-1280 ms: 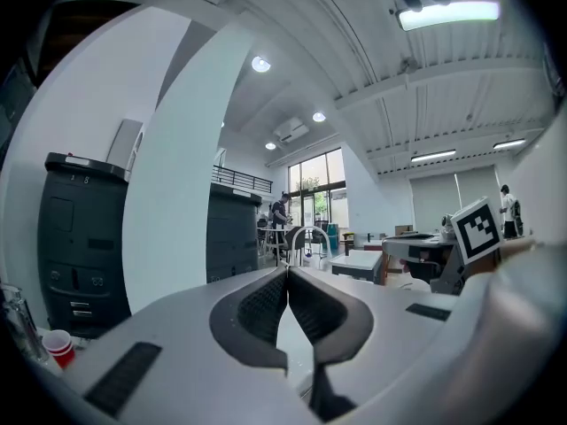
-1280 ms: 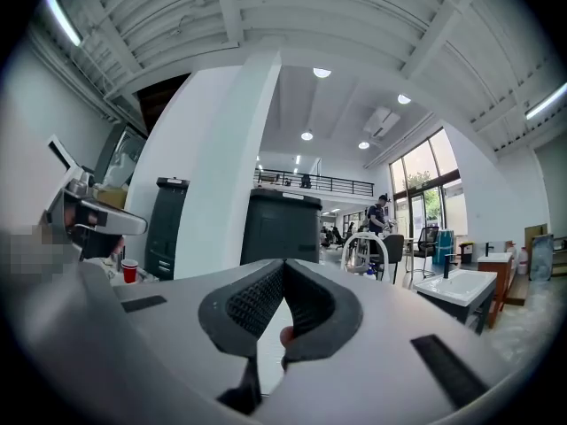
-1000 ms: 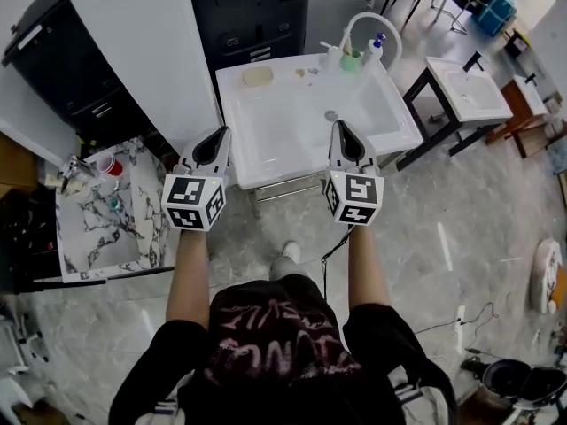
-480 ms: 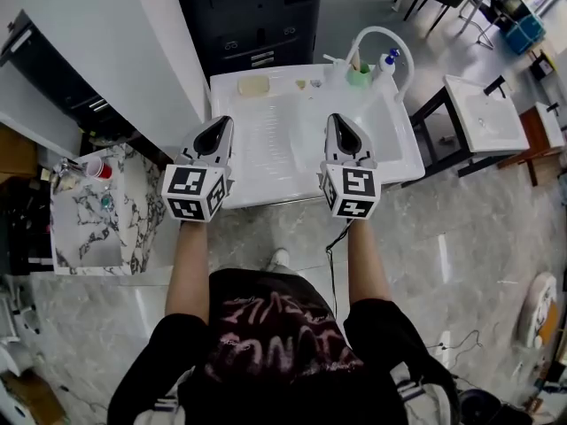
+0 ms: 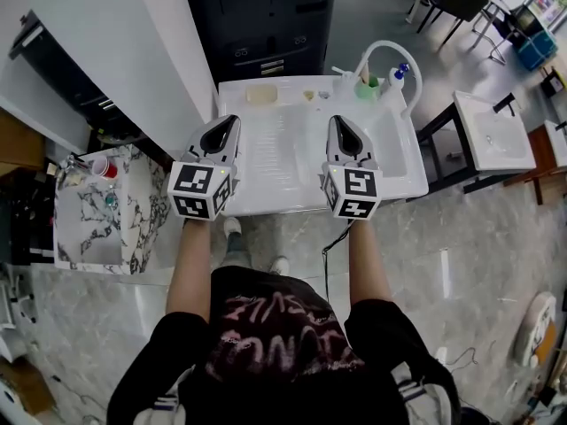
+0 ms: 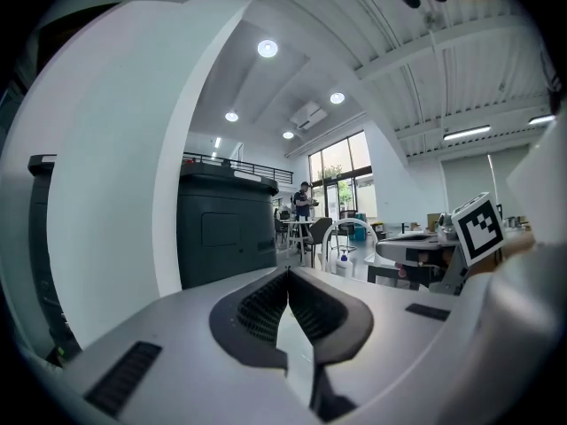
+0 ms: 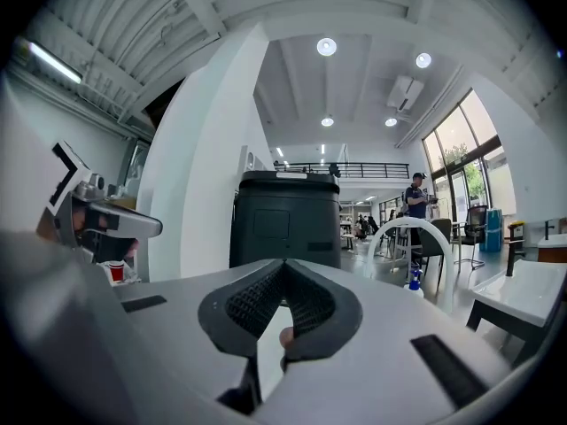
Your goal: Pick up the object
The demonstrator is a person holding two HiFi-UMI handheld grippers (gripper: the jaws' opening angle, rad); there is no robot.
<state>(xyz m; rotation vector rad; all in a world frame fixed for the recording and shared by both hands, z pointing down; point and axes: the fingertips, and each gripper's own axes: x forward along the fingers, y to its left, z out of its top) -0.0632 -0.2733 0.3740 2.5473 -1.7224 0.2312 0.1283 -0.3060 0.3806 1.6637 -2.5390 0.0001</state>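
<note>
A white sink unit (image 5: pixel 390 177) stands before me, with a beige pad (image 5: pixel 260 94) lying on its back left rim. At the back right, by the curved white faucet (image 5: pixel 385 50), stand a green cup (image 5: pixel 367 88) and a blue-capped bottle (image 5: pixel 396 76). My left gripper (image 5: pixel 232 120) hovers over the sink's left front, shut and empty. Over the basin's front my right gripper (image 5: pixel 337 120) is also shut, holding nothing. In the left gripper view the left gripper (image 6: pixel 288 273) has its jaws meeting at the tips. The right gripper (image 7: pixel 285 264) shows the same in its own view.
A marble-patterned side table (image 5: pixel 89 228) with a red cup (image 5: pixel 104 167) is at the left. A black cabinet (image 5: pixel 266 16) and a white pillar (image 5: pixel 115 42) rise behind the sink. A second white basin unit (image 5: pixel 496 140) stands at the right.
The person has stepped toward the sink, so it sits closer under both grippers. Both grippers stay shut and side by side.
</note>
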